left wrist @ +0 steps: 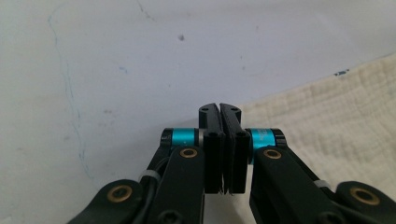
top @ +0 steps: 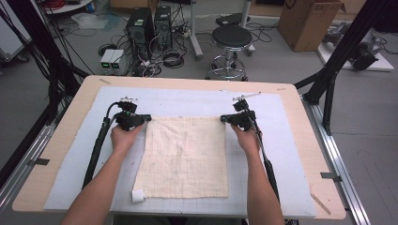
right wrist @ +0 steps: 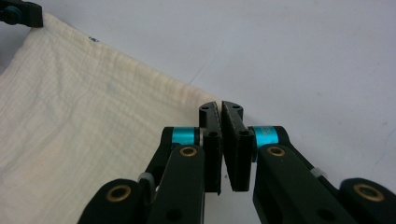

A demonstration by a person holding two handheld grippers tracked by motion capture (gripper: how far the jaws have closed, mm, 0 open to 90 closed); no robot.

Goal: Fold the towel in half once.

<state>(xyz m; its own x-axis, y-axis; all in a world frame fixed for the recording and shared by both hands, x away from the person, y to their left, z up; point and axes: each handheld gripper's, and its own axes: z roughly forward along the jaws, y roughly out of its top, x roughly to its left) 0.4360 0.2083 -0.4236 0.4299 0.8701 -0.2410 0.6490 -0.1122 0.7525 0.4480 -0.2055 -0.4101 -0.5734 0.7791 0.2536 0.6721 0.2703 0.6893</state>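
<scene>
A cream, faintly gridded cloth lies flat on the white mat. My left gripper is at the cloth's far left corner and my right gripper at its far right corner, both low on the mat. In the left gripper view the jaws are pressed together where the cloth corner meets their tips. The right gripper view shows the same: jaws closed on the corner of the cloth. The left gripper's tip shows at the far corner there.
A small white roll lies at the cloth's near left corner. The mat covers most of the wooden table. Beyond the far edge stand a black stool, computer towers and a cardboard box. Black frame posts flank the table.
</scene>
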